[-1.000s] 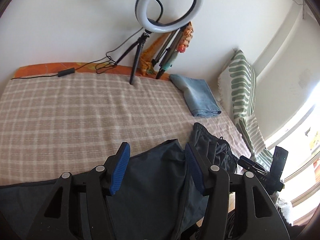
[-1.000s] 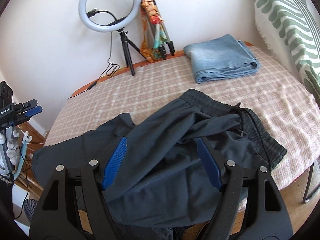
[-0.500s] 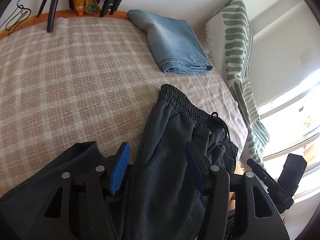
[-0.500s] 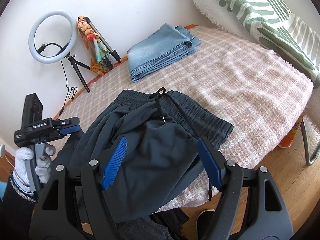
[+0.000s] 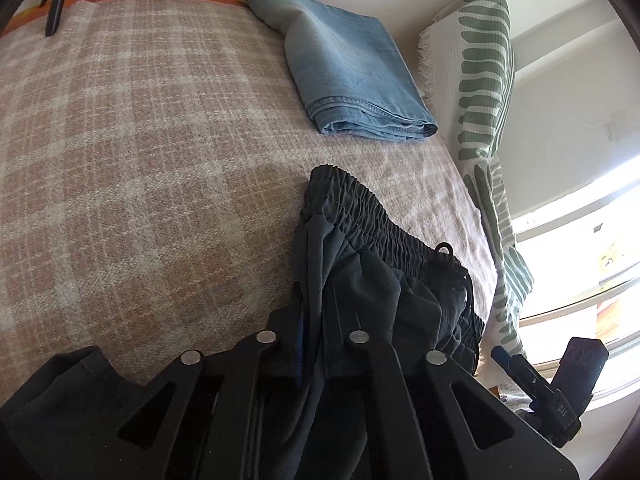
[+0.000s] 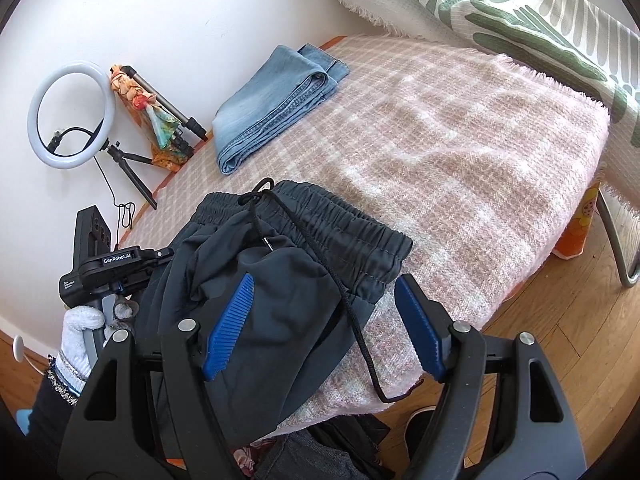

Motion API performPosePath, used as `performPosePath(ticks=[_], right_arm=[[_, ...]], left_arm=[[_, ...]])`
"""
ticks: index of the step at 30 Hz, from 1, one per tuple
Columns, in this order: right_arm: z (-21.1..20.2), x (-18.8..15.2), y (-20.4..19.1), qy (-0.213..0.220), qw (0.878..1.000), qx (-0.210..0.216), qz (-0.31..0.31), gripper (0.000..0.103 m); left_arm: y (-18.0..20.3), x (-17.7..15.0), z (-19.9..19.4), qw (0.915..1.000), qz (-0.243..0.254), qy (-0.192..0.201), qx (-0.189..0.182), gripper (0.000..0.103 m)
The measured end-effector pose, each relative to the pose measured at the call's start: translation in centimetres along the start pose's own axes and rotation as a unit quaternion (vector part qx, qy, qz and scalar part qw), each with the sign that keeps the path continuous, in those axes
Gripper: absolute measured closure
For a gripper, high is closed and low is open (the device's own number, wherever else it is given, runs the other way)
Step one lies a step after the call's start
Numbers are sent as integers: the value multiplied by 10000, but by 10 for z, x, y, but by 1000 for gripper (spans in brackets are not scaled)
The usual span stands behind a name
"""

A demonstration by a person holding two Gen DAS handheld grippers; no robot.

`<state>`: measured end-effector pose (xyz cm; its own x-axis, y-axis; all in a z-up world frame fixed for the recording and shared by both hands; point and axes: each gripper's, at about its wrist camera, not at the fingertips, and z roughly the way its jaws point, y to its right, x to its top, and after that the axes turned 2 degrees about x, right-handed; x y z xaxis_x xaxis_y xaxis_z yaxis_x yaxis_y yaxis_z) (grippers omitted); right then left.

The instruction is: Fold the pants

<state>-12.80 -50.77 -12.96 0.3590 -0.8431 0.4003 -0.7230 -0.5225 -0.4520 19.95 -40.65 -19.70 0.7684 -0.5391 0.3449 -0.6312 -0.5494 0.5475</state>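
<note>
We find the dark pants (image 5: 360,280) still bunched, unfolded; left gripper (image 5: 310,344) clamps their fabric, right gripper (image 6: 324,328) gapes at six o'clock.

Dark charcoal pants (image 6: 288,280) with a black drawstring (image 6: 320,264) are seen between and ahead of the blue ribbed pads (image 6: 228,328) of the black right gripper (image 6: 320,328). A pink-beige blanket (image 6: 460,160) checked in white is spread beneath and beyond them. Faded light-blue jeans (image 5: 348,72) are seen farther ahead. A white cushion (image 5: 480,80) patterned with green stripes is seen to the right. A white glove (image 6: 76,340) is worn to the left.
</note>
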Motion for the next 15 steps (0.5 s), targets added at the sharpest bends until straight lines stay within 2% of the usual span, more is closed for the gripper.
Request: performPosePath(ticks=[1, 6, 9, 11, 13, 15], right_arm=[[0, 0, 0, 18, 10000, 0, 1, 27], [-1, 4, -1, 33, 9999, 107, 27, 27], [-2, 11, 5, -27, 9984, 474, 291, 27], [-6, 18, 7, -13, 9970, 649, 428, 27], [-9, 28, 6, -94, 9953, 845, 464, 27], [-5, 40, -1, -263, 9955, 867, 287, 27]], left_arm=[[5, -2, -3, 9999, 128, 103, 24, 101], [24, -2, -23, 9978, 182, 384, -513, 101], [43, -8, -41, 9951, 388, 511, -749, 101], [61, -17, -47, 9934, 686, 513, -762, 101], [79, -29, -49, 9904, 1168, 549, -498, 101], [89, -36, -48, 9854, 1524, 652, -386, 101]])
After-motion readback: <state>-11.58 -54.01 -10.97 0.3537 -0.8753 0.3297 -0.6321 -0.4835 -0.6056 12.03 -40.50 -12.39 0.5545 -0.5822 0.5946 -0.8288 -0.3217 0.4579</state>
